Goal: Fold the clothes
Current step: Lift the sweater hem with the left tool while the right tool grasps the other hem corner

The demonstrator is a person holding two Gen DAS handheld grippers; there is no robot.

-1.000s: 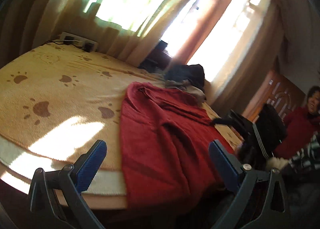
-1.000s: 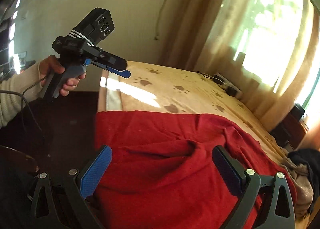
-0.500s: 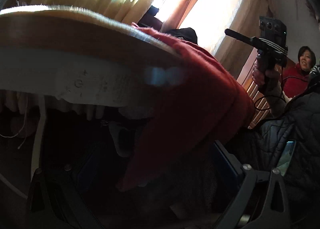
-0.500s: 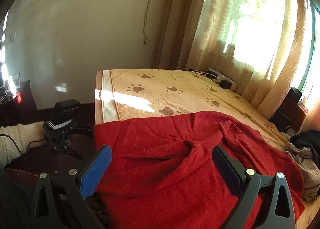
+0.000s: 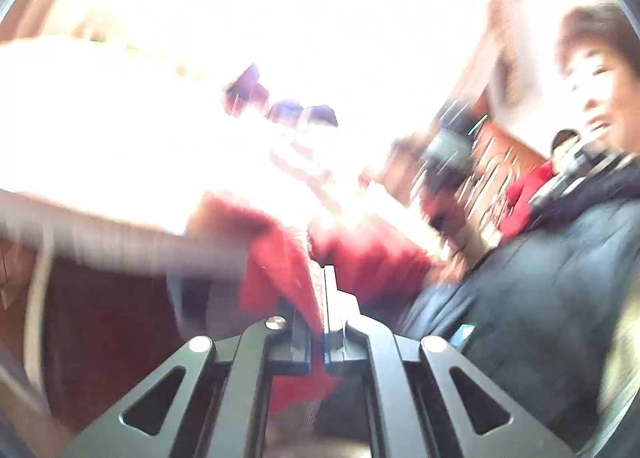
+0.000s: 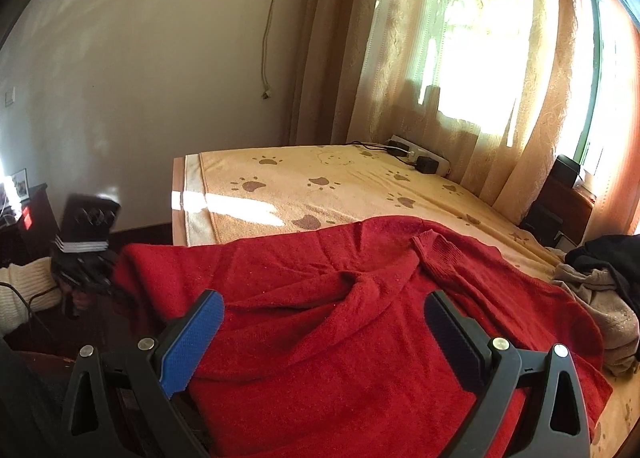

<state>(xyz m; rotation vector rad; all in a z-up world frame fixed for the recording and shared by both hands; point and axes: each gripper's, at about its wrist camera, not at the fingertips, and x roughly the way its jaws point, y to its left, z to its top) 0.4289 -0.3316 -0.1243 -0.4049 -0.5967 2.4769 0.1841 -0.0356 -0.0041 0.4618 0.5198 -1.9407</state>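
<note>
Bed covered by a yellow paw-print blanket. Red sweater spread on the blanket's near part, draping off the edge. Beside the sweater's right: grey garment, black garment. Power strip at far edge.

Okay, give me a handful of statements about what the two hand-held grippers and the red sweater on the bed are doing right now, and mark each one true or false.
1. The left hand-held gripper is shut on the red sweater. True: red fabric is pinched between its closed jaws.
2. The right hand-held gripper is clamped on the sweater. False: its jaws stand wide apart above the fabric, holding nothing.
3. The sweater lies neatly folded in a square. False: it is spread out and rumpled, with one edge hanging over the side of the bed.
4. The bed cover is beige with brown paw prints. True.
5. A heap of other clothes lies on the bed beyond the sweater. True: grey and black garments sit at the right.
</note>
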